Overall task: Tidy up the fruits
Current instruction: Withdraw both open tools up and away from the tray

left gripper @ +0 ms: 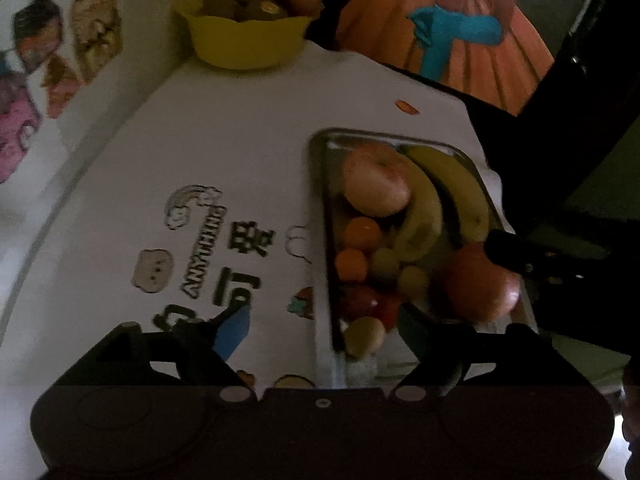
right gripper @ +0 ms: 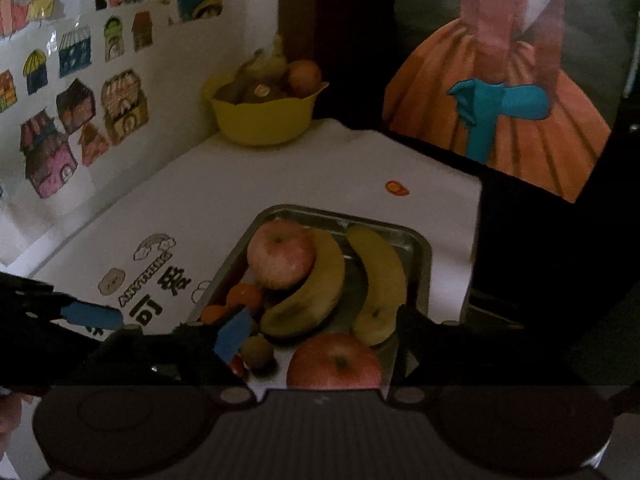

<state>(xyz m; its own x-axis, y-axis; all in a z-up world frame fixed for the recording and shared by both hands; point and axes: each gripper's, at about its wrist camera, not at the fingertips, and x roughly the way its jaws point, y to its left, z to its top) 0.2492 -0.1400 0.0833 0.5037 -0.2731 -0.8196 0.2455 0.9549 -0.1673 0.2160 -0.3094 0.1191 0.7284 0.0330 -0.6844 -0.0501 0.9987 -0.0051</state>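
Note:
A metal tray (right gripper: 416,240) on the white table holds two apples, two bananas, oranges and small fruits. In the right wrist view my right gripper (right gripper: 320,332) is open, its fingers on either side of the near red apple (right gripper: 334,362), above the tray's near end. The far apple (right gripper: 280,258) and the bananas (right gripper: 316,288) lie behind it. In the left wrist view my left gripper (left gripper: 316,328) is open and empty over the tray's near left rim (left gripper: 320,240). The right gripper's dark finger (left gripper: 516,252) shows beside the red apple (left gripper: 480,284).
A yellow bowl (right gripper: 264,120) heaped with fruit stands at the table's far corner against a stickered wall; it also shows in the left wrist view (left gripper: 244,40). An orange-skirted figure (right gripper: 500,128) stands beyond the table's far edge. The table's right edge runs close to the tray.

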